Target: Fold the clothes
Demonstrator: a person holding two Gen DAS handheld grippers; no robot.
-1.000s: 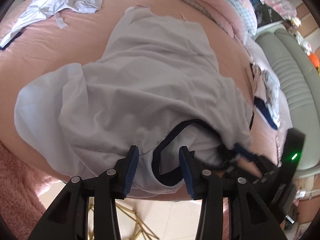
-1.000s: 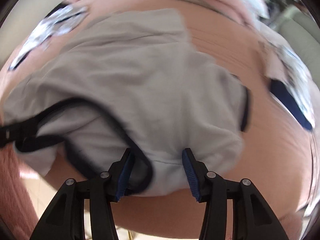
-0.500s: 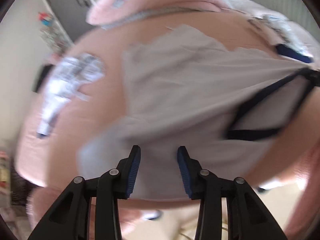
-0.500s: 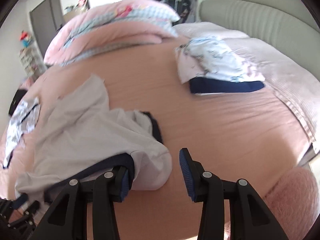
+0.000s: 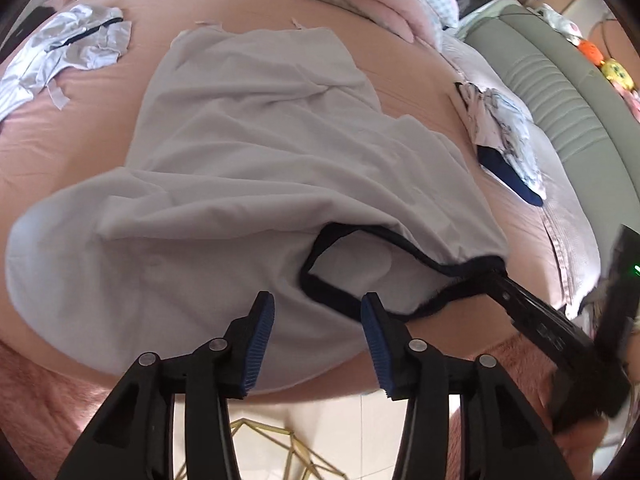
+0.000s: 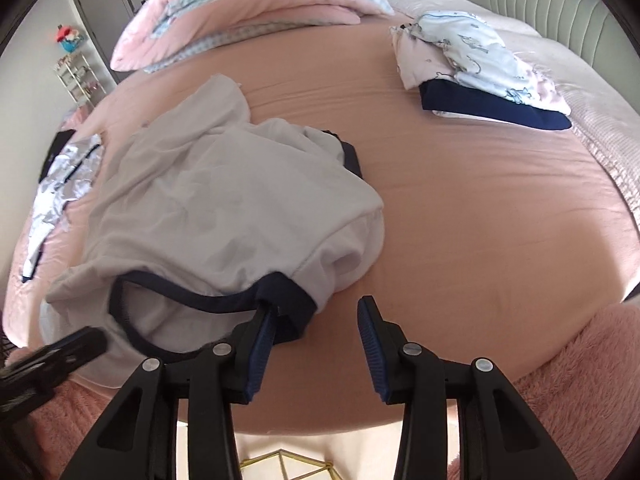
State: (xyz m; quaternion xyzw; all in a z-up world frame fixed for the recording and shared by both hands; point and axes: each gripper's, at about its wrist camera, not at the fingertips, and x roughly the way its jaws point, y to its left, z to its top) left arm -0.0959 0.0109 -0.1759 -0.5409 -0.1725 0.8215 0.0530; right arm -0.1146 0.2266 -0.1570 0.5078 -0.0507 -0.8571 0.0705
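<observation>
Lying spread on the bed [image 6: 460, 208] for folding, the white shirt [image 5: 256, 152] faces both wide-open, empty grippers, the left gripper [image 5: 318, 330] at its navy collar [image 5: 332, 300] and the right gripper [image 6: 316, 332] at the shoulder.

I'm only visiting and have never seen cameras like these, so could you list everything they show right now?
T-shirt: one, pale grey with navy trim, spread rumpled on the bed, collar at the near edge.
Bed sheet: one, salmon pink, under everything.
Folded clothes stack: one pile, white printed pieces over a navy one, far right of the bed.
Loose garment: one, white-grey with dark trim, crumpled at the far left.
Duvet: one, pink with blue check, bunched at the far side.
Headboard: one, grey-green, padded, far right.
Fluffy blanket: one, pink, at the near edge.
Left gripper: black, blue pads, open over the shirt's near edge.
Right gripper: same make, open, left pad beside the collar.
</observation>
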